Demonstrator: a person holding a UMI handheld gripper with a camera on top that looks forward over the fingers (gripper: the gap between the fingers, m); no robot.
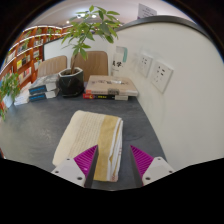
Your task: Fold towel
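The gripper stands wide open, its left pad over a soft, cream, folded towel on the grey table.

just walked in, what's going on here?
A person's handheld gripper hovers at the near end of a folded cream towel lying on a grey table. Its fingers are open, and the towel's right edge lies between them, ungripped. Beyond the towel are stacked books and a potted plant by the wall.
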